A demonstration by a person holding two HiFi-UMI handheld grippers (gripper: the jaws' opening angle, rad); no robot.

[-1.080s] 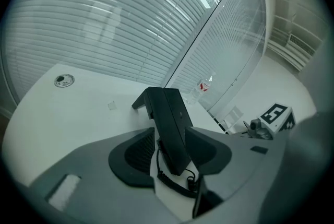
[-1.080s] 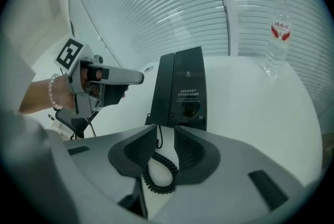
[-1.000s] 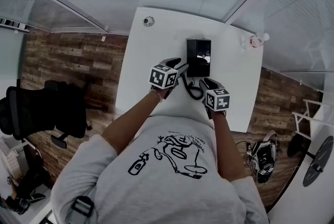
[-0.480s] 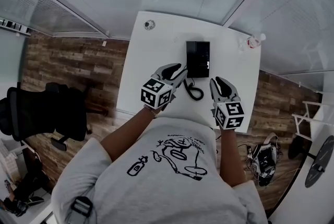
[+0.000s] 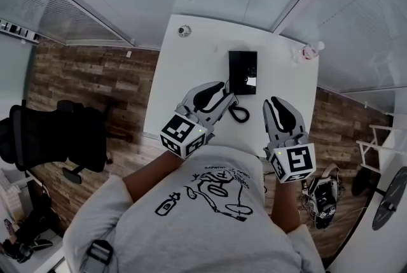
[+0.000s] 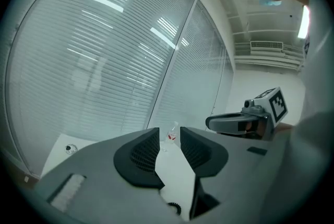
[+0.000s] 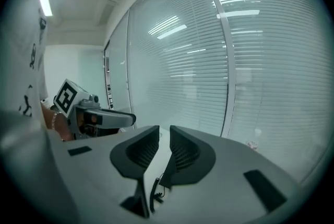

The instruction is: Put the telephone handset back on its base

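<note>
The handset [image 5: 235, 69] looks seated on its base [image 5: 249, 67] on the worktop [image 5: 191, 74], so I'd ease the left gripper [image 5: 224, 95] (jaws just half-closed, empty) and right gripper [image 5: 275, 105] (jaws barely parted, empty) clear of the cord [image 5: 238, 114].

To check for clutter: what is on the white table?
A black telephone, its coiled cord, a small round object, a bottle. The empty left gripper, whose jaws have just been closing, the right gripper and the person's shirt hide the table's near part.
</note>
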